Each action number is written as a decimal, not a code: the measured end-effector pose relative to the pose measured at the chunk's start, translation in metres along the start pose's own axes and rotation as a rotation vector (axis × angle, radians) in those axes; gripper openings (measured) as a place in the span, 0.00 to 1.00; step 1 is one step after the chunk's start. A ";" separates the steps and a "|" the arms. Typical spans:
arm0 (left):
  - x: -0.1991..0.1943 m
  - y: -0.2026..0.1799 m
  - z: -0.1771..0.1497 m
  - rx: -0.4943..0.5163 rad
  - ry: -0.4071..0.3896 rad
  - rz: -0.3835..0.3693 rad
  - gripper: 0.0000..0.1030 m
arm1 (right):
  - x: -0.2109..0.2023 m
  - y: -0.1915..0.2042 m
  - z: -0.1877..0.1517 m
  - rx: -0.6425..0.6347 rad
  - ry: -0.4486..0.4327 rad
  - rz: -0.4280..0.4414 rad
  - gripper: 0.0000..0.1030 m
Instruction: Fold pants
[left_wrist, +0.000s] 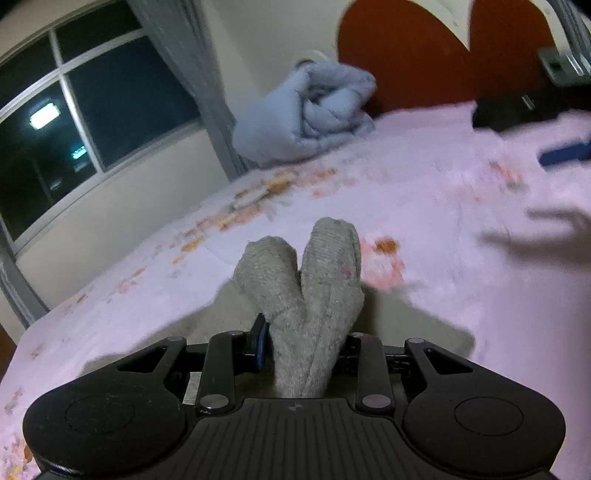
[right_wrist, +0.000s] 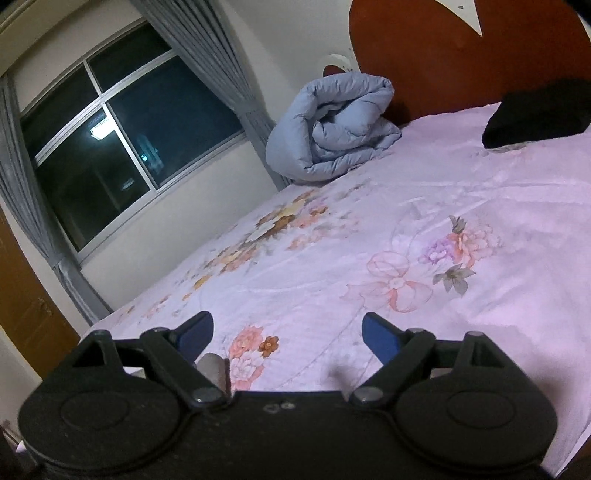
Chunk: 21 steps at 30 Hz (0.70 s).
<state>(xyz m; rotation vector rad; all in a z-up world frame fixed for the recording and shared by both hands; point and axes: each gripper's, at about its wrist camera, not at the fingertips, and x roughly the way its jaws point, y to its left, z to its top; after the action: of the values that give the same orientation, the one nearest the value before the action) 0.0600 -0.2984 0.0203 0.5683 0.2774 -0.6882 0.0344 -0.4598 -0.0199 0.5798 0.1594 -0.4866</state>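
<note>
Grey knitted pants fabric (left_wrist: 314, 280) is bunched into two upright folds in the left wrist view. My left gripper (left_wrist: 306, 332) is shut on this bunch, and only one blue pad (left_wrist: 260, 339) shows beside it. The cloth stands above the pink floral bed sheet (left_wrist: 406, 177). In the right wrist view my right gripper (right_wrist: 288, 325) is open, its blue fingertips (right_wrist: 201, 326) wide apart with only the sheet (right_wrist: 406, 206) behind them. No pants show in that view.
A rolled blue duvet (right_wrist: 332, 125) lies by the red-brown headboard (right_wrist: 461, 55). A black folded garment (right_wrist: 539, 118) sits at the bed's far right. A dark window (right_wrist: 122, 158) with grey curtains is on the left. Blurred dark and blue shapes (left_wrist: 563, 151) cross the right edge.
</note>
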 end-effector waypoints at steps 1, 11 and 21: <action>0.003 0.006 -0.003 -0.014 0.004 -0.005 0.29 | -0.006 0.000 0.000 -0.004 -0.004 -0.001 0.79; 0.016 -0.019 -0.013 0.003 -0.025 0.030 0.29 | -0.015 0.021 -0.007 -0.163 0.044 -0.015 0.80; 0.028 -0.032 -0.026 -0.079 0.065 0.020 0.54 | -0.001 0.021 -0.011 -0.208 0.095 -0.077 0.82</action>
<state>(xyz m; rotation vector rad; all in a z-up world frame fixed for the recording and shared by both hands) 0.0583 -0.3182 -0.0260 0.5176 0.3579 -0.6372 0.0433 -0.4383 -0.0185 0.3947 0.3201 -0.5104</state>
